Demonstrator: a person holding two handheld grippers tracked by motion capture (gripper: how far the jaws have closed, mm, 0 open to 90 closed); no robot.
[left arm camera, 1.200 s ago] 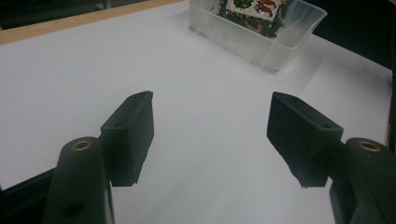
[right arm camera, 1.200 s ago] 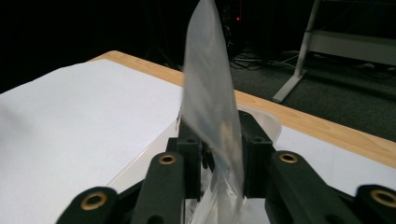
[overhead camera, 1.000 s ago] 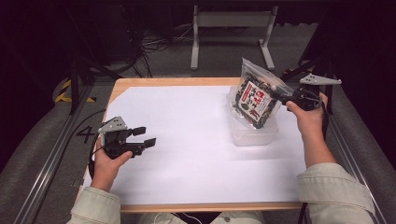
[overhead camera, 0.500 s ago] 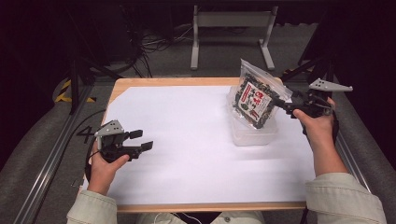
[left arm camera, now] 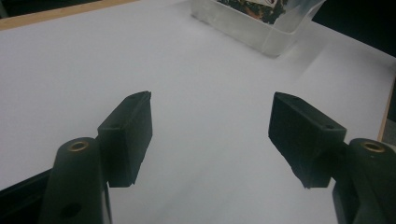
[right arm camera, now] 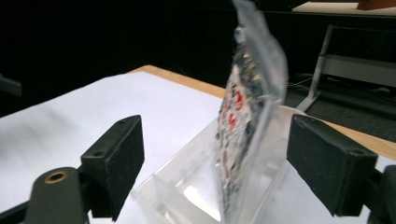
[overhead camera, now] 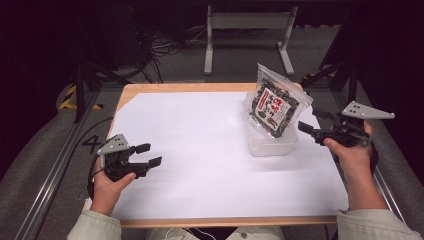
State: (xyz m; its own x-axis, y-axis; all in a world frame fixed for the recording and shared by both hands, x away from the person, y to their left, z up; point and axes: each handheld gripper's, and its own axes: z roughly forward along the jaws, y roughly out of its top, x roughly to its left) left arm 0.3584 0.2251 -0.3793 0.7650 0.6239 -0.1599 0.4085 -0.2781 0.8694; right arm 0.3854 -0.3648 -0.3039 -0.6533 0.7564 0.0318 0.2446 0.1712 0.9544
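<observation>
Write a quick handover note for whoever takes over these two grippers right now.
Left gripper: open, holds nothing, low over the white sheet at the near left.
Right gripper: open, holds nothing, just right of the snack bag.
Snack bag: stands tilted in the clear plastic tub at the far right of the sheet.
Done: bag is in the tub, released.
Left: probably pull the right gripper clear.

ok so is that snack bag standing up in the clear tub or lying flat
Standing up. The snack bag sits on end in the clear tub, leaning a little, its top well above the rim. The right claw is open beside it.
</observation>
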